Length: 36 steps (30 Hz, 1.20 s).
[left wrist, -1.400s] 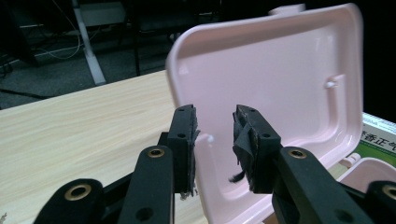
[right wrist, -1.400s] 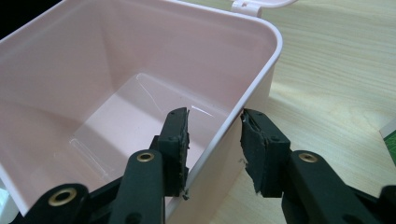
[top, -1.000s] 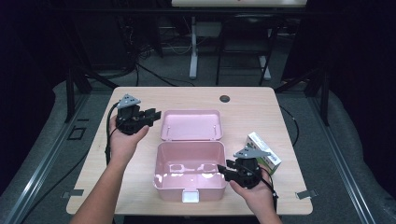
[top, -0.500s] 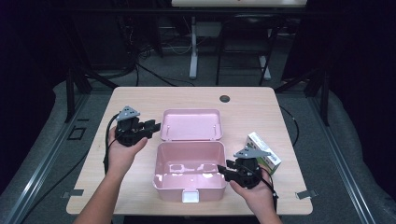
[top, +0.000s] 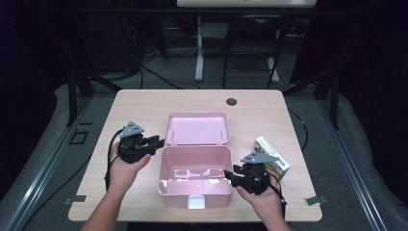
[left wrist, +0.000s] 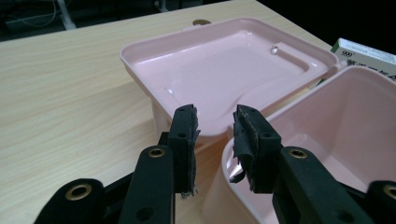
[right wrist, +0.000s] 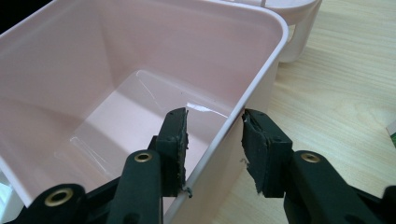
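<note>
An open pink plastic box lies mid-table, its empty base [top: 195, 175] near me and its lid [top: 197, 129] folded flat behind. My left gripper [top: 156, 142] sits at the box's left side by the hinge. In the left gripper view its jaws [left wrist: 215, 140] stand apart with nothing pressed between them, the lid's near corner [left wrist: 210, 84] just beyond and the base's rim [left wrist: 327, 93] beside the right jaw. My right gripper [top: 230, 175] straddles the base's right wall [right wrist: 233, 116], one jaw inside and one outside [right wrist: 212, 149], with gaps showing beside the pads.
A small white and green carton [top: 272, 155] lies on the table right of the box, just behind my right hand; it also peeks in as the carton [left wrist: 369, 53]. A round cable hole [top: 232, 101] sits near the far edge. Bare wood [top: 139, 110] spreads left of the lid.
My left hand has come down and toward me along the box's left side, from beside the lid to the hinge corner. The right hand and the box have stayed put.
</note>
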### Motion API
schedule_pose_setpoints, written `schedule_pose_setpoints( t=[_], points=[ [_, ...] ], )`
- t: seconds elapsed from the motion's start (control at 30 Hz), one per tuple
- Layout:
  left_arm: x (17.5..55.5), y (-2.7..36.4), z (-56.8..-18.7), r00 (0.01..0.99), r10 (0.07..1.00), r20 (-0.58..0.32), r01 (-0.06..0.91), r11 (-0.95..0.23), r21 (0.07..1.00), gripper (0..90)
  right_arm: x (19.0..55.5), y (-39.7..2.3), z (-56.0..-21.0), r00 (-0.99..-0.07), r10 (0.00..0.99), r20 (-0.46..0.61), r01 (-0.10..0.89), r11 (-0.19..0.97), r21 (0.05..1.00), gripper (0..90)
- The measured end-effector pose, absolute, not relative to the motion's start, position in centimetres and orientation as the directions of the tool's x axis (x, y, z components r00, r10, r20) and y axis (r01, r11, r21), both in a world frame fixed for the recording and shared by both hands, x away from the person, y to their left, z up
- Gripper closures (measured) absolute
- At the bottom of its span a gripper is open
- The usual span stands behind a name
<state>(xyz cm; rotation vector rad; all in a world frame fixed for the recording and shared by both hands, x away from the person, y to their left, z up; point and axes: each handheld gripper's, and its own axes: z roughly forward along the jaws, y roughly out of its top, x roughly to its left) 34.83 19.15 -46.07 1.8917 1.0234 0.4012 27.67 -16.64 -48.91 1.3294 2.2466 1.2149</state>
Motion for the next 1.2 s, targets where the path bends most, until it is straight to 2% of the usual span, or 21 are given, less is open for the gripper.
schedule_pose_setpoints(
  t=[0.37,0.63,0.8,1.2],
  points=[
    [34.2,18.9,-47.6,0.608,0.78,-0.149,0.516,-0.245,0.821,70.0,27.7,-16.6,-48.9,-0.546,0.818,0.182,0.6,0.229,0.767,60.3],
    [34.3,18.4,-47.9,0.622,0.772,-0.133,0.511,-0.27,0.816,81.3,27.6,-16.6,-48.9,-0.547,0.818,0.179,0.598,0.232,0.767,60.4],
    [34.5,18.4,-47.9,0.626,0.77,-0.125,0.507,-0.28,0.815,83.8,27.6,-16.6,-48.9,-0.545,0.819,0.179,0.601,0.232,0.765,60.5],
    [35.1,18.3,-48.0,0.627,0.769,-0.122,0.5,-0.278,0.82,85.4,27.4,-16.5,-48.9,-0.543,0.819,0.185,0.603,0.226,0.765,60.0]
  ],
)
